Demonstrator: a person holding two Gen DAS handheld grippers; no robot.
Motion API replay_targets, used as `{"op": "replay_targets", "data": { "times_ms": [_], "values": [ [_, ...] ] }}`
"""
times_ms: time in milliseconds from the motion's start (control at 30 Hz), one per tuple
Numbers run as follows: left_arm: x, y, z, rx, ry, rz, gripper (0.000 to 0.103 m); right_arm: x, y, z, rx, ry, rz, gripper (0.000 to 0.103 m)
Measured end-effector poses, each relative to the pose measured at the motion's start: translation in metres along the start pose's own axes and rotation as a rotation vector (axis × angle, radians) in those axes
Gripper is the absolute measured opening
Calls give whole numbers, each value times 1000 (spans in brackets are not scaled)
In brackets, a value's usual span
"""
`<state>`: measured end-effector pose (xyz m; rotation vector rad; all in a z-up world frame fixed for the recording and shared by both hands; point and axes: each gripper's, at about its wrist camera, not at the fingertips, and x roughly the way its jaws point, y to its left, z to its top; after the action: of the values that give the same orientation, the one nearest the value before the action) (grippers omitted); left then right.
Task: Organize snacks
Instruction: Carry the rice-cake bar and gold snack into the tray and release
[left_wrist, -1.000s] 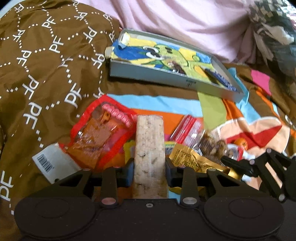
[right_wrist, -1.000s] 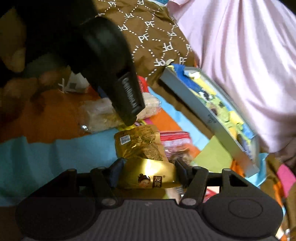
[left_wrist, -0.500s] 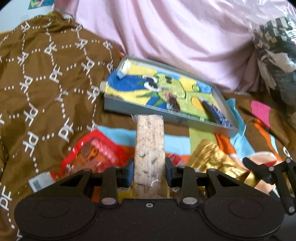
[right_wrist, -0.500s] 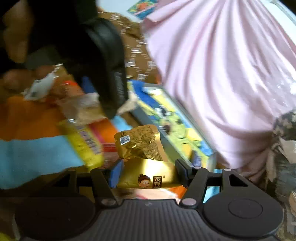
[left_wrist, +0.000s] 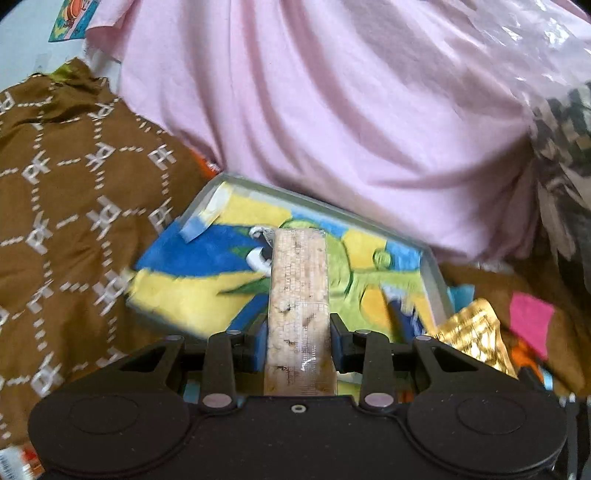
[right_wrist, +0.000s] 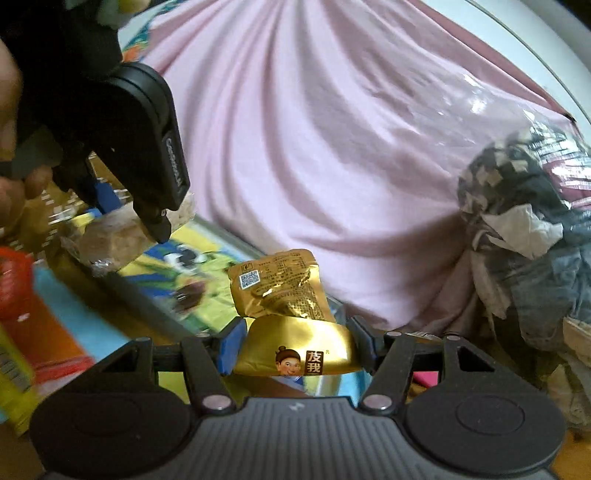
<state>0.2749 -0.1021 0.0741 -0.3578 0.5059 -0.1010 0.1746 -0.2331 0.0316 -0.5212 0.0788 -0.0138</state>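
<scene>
Left gripper (left_wrist: 298, 341): fingers clamped on both sides of a long beige rice-crisp bar in clear wrap (left_wrist: 298, 302). Bar sticks straight out ahead, its far end over the shallow grey tray with the blue, yellow and green cartoon lining (left_wrist: 432, 273). Bar is above the tray, not touching it as far as I can tell.

Right gripper (right_wrist: 295, 349): fingers closed on a crumpled gold foil snack packet (right_wrist: 291, 332) with a cartoon face and red label. Packet's top half folds up ahead of the fingers, barcode side showing. It sits just off the tray's right end; in the left wrist view it shows as gold foil beside the tray's right wall.

In the right wrist view the left gripper and bar are above the tray's left part, a hand (right_wrist: 11, 147) behind them.

Behind the tray: pink draped sheet (left_wrist: 351, 110). Left of the tray: brown quilt with white lattice print (left_wrist: 66, 206). Right of the tray: clear plastic bag of dark clothes (right_wrist: 524, 206).

Motion blur on the tray in both views.
</scene>
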Motion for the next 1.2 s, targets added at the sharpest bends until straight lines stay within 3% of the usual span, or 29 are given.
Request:
{"op": "replay_targets", "data": {
  "times_ms": [133,333,767,900,967,1033,1067,1133,1200],
  "values": [
    [33,-12,15,-46,3,17,35,21,-21,-1,117,17,-27,66],
    [74,-27,17,-37,21,26,35,60,-37,-12,253,64,-58,66],
    [119,-51,10,53,95,-9,35,89,-43,-36,436,169,22,67],
    [126,-49,7,29,124,-1,35,90,-44,-35,451,171,44,68],
    [126,-48,7,20,123,-1,41,91,-44,-36,459,177,50,69],
    [123,-49,9,22,118,0,60,91,-45,-36,466,176,61,75],
    [121,-50,10,27,116,2,64,90,-46,-35,474,171,71,77],
    [116,-51,11,33,100,3,68,87,-49,-32,491,154,70,90],
    [109,-52,14,35,95,-1,70,82,-54,-28,507,134,80,92]
  ]
}}
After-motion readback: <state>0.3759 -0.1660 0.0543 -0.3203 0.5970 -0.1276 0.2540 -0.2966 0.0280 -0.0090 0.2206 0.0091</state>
